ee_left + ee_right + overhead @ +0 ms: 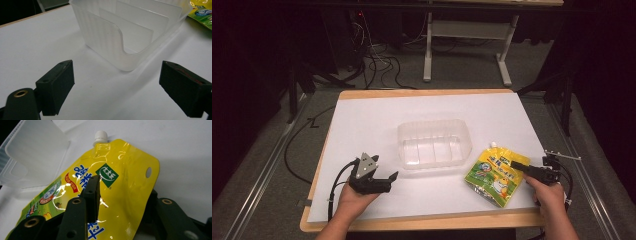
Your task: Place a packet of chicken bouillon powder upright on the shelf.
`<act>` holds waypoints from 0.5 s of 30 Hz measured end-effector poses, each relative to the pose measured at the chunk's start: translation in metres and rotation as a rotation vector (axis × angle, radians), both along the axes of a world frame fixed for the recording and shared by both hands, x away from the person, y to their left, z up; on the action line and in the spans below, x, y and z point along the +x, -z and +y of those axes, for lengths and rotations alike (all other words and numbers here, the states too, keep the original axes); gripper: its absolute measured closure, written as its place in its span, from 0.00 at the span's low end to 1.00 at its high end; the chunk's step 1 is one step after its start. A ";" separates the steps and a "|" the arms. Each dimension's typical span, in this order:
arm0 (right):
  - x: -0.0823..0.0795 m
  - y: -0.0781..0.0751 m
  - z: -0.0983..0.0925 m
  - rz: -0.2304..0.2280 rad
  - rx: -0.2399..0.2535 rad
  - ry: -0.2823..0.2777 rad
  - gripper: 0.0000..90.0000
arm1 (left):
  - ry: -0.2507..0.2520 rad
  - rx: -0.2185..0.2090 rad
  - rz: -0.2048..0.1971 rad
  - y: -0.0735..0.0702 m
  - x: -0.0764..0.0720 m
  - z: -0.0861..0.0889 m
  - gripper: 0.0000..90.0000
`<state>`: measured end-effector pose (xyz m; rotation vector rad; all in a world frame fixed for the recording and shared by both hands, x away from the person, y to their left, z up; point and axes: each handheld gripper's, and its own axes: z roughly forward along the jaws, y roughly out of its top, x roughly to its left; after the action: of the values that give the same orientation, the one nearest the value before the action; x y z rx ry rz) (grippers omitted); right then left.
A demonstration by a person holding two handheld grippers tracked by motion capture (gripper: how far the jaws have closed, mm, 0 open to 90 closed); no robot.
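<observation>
A yellow spouted pouch [494, 176] with a white cap lies flat on the white sheet, right of a clear plastic container [466, 145]. My right gripper [518, 167] is open at the pouch's upper right edge. In the right gripper view one finger [91, 192] lies over the printed face of the pouch [125, 165], and the other sits behind its right edge, so the edge is between the jaws. My left gripper [389, 179] rests open on the sheet at the front left, nothing between its jaws [117, 87]. It points at the container's near wall [105, 37].
The container has several divider walls inside. A white sheet [372, 120] covers the wooden table [412, 93]. Cables trail from both grippers over the table's sides. A white table frame [428, 45] and floor cables stand beyond the far edge.
</observation>
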<state>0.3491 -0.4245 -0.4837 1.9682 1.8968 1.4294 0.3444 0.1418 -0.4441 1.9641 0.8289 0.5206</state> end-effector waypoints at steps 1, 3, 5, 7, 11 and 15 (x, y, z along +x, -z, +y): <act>0.000 0.000 0.001 0.005 -0.004 -0.001 0.72 | 0.000 0.000 0.000 0.000 0.000 0.000 0.15; 0.000 0.000 0.001 0.006 -0.010 -0.001 0.73 | -0.002 -0.002 -0.001 0.000 0.000 0.000 0.15; 0.000 0.000 0.001 0.008 -0.013 0.001 0.75 | -0.002 -0.002 -0.001 0.000 0.000 0.000 0.15; 0.000 0.000 0.001 0.006 -0.015 0.003 0.77 | -0.001 0.000 0.000 0.000 0.000 0.000 0.15; 0.000 -0.001 0.001 0.009 -0.019 0.010 0.81 | 0.001 -0.001 0.000 0.000 0.000 0.000 0.15; 0.000 -0.001 0.000 0.007 -0.022 0.013 0.83 | 0.001 0.000 0.000 0.000 0.000 0.000 0.15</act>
<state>0.3487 -0.4241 -0.4829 1.9743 1.8908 1.3948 0.3443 0.1419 -0.4440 1.9646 0.8283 0.5205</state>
